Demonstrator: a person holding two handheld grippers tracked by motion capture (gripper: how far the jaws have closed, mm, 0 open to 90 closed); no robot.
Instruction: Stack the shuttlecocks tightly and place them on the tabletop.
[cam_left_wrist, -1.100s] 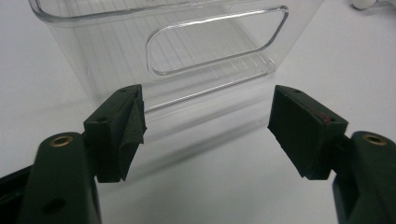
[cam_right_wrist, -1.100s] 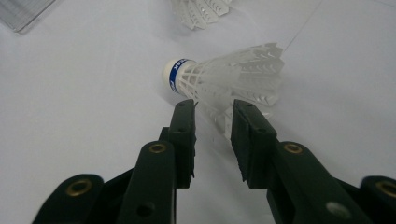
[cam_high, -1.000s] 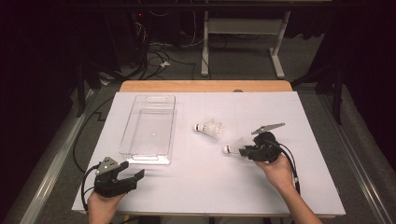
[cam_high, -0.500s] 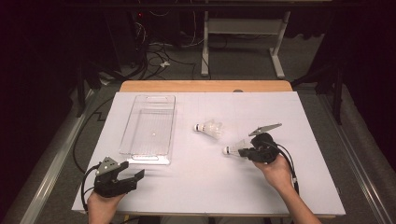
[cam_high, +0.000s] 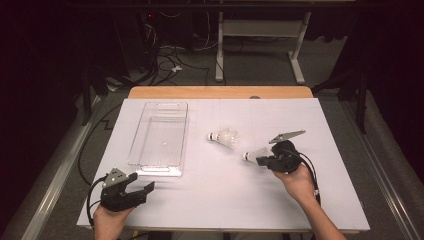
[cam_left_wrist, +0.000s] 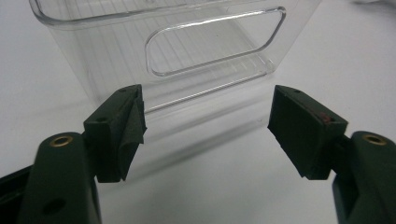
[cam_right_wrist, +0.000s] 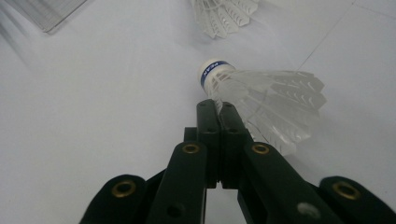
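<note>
On the white paper-covered table (cam_high: 210, 200), toward its right side, my right gripper (cam_right_wrist: 217, 109) has its two black jaws pressed together on the thin feather skirt of a white shuttlecock with a blue band round its rounded cork (cam_right_wrist: 261, 100), pinching it just behind the cork; the feathers are translucent, ribbed and fanned into a cone. In the earlier high view the jaws stood wider around it, and they have just been closing down to this grip, while the shuttlecock has shifted only slightly. A second white feather shuttlecock (cam_high: 223, 137) lies on its side nearby, up-left of the held one and apart from it. A clear rectangular plastic tray with smooth, glossy walls and a slot handle (cam_high: 160, 137) sits to the left. My left gripper (cam_left_wrist: 205, 130) rests near the tray's near end, jaws wide apart with nothing between its matte dark pads, unmoved from before.
</note>
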